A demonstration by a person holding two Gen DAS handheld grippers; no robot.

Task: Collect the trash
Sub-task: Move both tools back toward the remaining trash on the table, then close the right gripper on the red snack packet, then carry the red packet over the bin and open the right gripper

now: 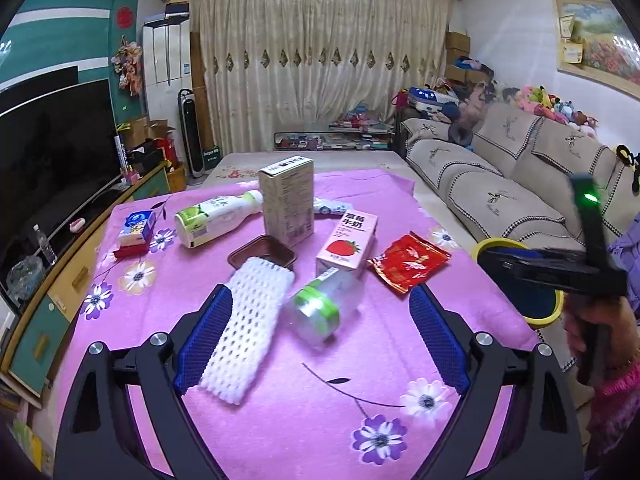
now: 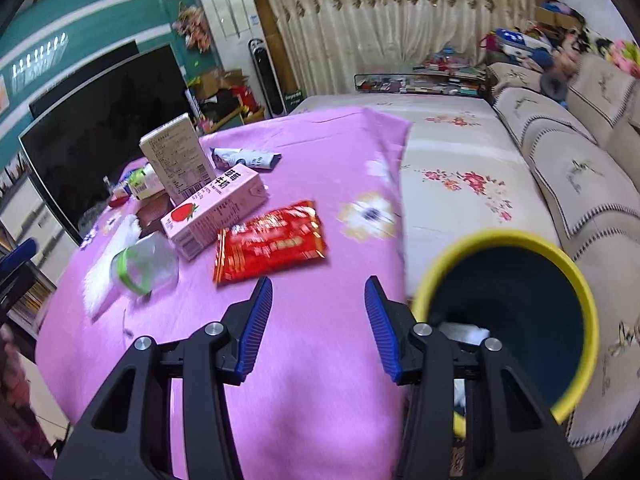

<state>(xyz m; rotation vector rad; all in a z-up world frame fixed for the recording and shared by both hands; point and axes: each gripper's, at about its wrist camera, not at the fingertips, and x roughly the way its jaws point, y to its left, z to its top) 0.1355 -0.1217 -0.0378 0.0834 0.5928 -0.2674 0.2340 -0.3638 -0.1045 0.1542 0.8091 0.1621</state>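
Observation:
My left gripper is open wide, low over a pink flowered cloth. A white foam net and a blurred clear bottle with a green label lie between its fingers, and neither pad presses on them. My right gripper is open and holds nothing. It hovers just short of a red snack packet, with the yellow-rimmed blue bin at its right. Behind the packet lies a pink strawberry milk carton. White scraps show inside the bin.
Further back on the cloth are an upright beige box, a lying green-label bottle, a brown tray, a blue tissue pack and a white-blue wrapper. A television stands left, a sofa right.

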